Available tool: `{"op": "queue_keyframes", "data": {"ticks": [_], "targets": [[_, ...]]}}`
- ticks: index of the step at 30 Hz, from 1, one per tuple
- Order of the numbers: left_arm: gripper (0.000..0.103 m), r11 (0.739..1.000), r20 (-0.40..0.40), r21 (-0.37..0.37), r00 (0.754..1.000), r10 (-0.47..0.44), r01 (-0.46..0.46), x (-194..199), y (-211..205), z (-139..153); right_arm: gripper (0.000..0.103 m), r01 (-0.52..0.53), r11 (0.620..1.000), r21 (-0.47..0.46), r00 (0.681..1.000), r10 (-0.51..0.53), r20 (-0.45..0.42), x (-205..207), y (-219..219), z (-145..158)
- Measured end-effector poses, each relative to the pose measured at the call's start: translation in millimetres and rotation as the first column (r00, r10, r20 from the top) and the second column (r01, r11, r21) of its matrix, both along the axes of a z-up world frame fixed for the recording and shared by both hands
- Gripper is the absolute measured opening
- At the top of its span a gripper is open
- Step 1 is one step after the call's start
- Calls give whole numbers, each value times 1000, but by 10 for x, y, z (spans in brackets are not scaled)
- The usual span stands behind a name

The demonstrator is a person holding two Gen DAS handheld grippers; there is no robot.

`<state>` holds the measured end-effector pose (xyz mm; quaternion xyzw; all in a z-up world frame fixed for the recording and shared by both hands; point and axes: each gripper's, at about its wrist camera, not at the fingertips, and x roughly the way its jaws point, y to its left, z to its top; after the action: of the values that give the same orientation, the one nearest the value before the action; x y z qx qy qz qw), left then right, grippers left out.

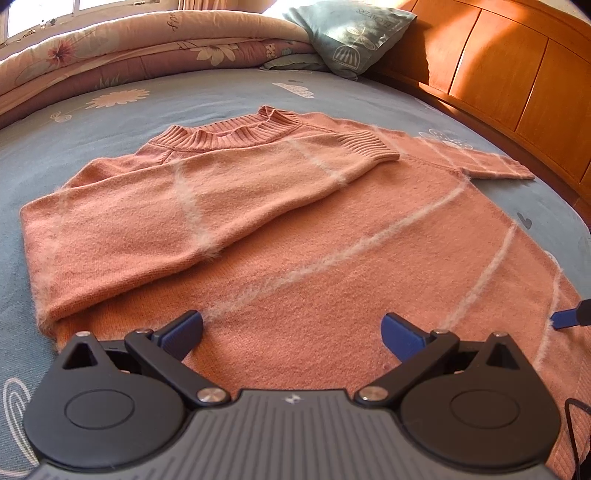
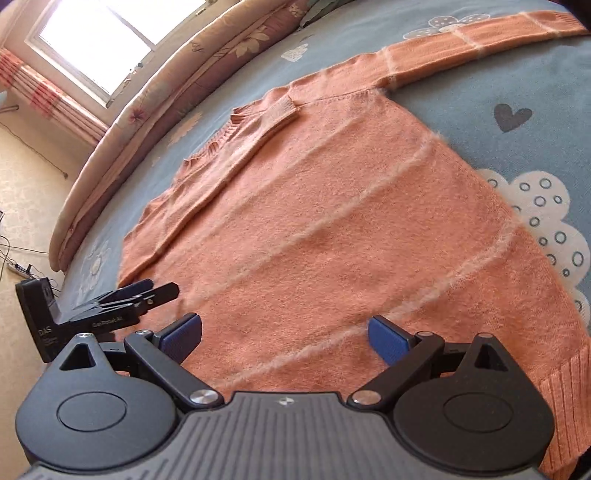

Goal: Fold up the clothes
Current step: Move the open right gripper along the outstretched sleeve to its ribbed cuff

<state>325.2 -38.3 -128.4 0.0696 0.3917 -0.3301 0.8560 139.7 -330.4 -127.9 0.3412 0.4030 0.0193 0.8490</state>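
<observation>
Sweater (image 1: 295, 236): lies flat on the bed (image 1: 110, 122), collar far, hem near both grippers.
Left sleeve (image 1: 207, 199): already folded across the chest, cuff near the collar.
Right sleeve (image 2: 480, 35): stretched out on the sheet, not yet folded.
Left gripper (image 1: 291, 332): released, jaws wide, empty, low over the hem.
Right gripper (image 2: 284, 334): released, jaws wide, empty, over the lower body.
Step in hand: likely the right sleeve.
How to do it well: pinch near the cuff, lift just clear, lay it across to mirror the first; keep the body from dragging.
</observation>
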Motion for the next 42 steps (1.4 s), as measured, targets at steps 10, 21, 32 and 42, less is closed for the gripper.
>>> {"op": "queue_keyframes", "data": {"ticks": [10, 21, 32, 42], "targets": [[102, 1000, 43, 23, 999, 3, -4, -48, -45, -41, 99, 112, 994, -6, 994, -112, -18, -451, -345, 70], [102, 1000, 87, 1, 996, 23, -23, -93, -19, -89, 99, 35, 988, -153, 991, -15, 132, 517, -468, 275], [102, 996, 129, -10, 988, 85, -84, -157, -57, -139, 100, -86, 996, 22, 990, 83, 117, 1483, -951, -51], [102, 996, 140, 1, 986, 86, -87, -175, -73, -147, 102, -231, 957, 177, 966, 204, 156, 985, -1425, -133]]}}
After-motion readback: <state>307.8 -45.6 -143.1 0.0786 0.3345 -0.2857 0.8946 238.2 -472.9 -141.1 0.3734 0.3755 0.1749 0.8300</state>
